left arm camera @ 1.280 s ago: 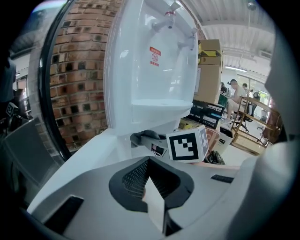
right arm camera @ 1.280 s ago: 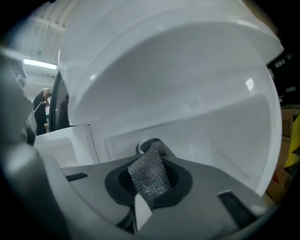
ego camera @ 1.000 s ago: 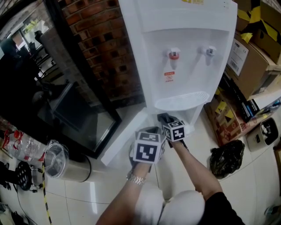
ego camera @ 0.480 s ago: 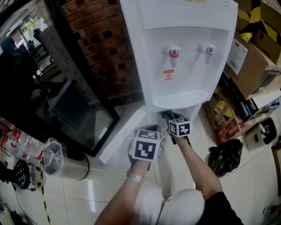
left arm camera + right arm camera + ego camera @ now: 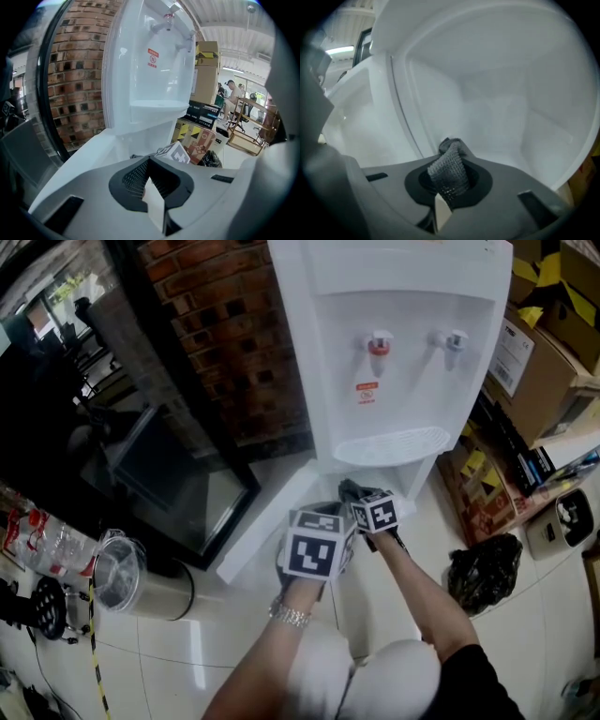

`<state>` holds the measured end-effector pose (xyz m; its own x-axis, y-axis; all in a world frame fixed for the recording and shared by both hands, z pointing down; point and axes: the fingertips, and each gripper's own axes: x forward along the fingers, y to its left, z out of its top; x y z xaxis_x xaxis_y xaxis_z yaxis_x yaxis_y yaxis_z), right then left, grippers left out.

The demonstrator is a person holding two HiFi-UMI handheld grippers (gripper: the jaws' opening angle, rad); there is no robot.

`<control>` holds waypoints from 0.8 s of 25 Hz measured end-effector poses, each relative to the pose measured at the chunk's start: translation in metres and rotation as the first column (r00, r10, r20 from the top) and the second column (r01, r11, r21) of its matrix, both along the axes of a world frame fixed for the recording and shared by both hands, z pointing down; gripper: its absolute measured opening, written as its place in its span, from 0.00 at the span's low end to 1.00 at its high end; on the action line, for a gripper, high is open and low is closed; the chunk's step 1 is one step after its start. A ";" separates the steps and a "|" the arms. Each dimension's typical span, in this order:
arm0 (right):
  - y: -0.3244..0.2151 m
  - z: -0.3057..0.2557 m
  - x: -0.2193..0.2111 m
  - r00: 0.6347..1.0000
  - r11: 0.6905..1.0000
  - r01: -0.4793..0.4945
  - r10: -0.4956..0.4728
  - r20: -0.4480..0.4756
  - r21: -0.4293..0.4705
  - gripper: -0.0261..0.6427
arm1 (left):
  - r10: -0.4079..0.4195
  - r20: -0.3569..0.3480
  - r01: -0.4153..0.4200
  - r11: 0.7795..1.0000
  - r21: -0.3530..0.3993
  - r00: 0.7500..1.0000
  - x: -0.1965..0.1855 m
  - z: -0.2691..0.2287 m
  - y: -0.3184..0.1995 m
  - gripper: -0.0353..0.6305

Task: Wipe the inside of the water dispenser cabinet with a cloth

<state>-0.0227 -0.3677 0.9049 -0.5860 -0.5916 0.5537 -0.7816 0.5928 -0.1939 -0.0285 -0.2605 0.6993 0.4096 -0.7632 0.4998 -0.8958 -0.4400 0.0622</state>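
Head view: both grippers sit low at the foot of the white water dispenser (image 5: 394,362), whose cabinet door (image 5: 267,535) stands open to the left.
The right gripper (image 5: 446,187) reaches into the cabinet (image 5: 501,93), its jaws pinching a grey waffle-weave cloth (image 5: 449,168) whose bunched end pokes past the tips toward the white inner wall; contact cannot be told. The left gripper (image 5: 152,190) sits just outside the opening, beside the right one, jaws pressed together with nothing between them. A black bag (image 5: 483,577) and cardboard boxes (image 5: 544,362) stand right of the dispenser.
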 end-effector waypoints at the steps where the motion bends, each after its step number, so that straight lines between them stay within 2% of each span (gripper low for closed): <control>1: 0.003 0.006 0.000 1.000 1.000 0.005 -0.005 -0.020 -0.015 0.07 | -0.001 -0.001 0.001 1.000 0.001 1.000 -0.001 0.000 0.000 0.06; 5: 0.015 0.029 0.001 0.995 0.997 0.035 -0.042 -0.090 -0.071 0.07 | 0.003 -0.013 -0.003 1.000 0.000 1.000 0.002 0.000 -0.001 0.06; 7: 0.011 0.027 0.006 0.994 0.998 0.026 -0.033 -0.102 -0.062 0.07 | 0.009 -0.020 -0.009 1.000 -0.002 1.000 0.005 0.001 -0.001 0.06; 10: -0.013 0.004 0.025 0.995 0.998 -0.061 0.063 -0.082 0.024 0.07 | 0.020 -0.008 -0.020 1.000 -0.013 1.000 0.006 0.004 0.000 0.06; 13: -0.041 -0.043 0.038 0.986 0.971 -0.164 0.166 0.002 0.175 0.07 | 0.011 0.001 -0.011 1.000 -0.017 1.000 0.002 0.007 -0.004 0.06; 16: -0.051 -0.075 0.026 0.986 0.951 -0.165 0.154 0.064 0.263 0.07 | -0.010 0.015 0.010 1.000 -0.022 1.000 -0.006 0.012 -0.007 0.06; 20: -0.050 -0.075 0.000 0.993 0.954 -0.116 0.103 0.062 0.276 0.07 | -0.008 0.022 0.008 1.000 -0.029 1.000 -0.006 0.015 -0.008 0.06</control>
<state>-0.0225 -0.4176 0.8295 -0.5299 -0.7805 0.3317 -0.8389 0.5397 -0.0703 -0.0348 -0.2688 0.7146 0.3924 -0.7516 0.5303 -0.9006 -0.4311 0.0553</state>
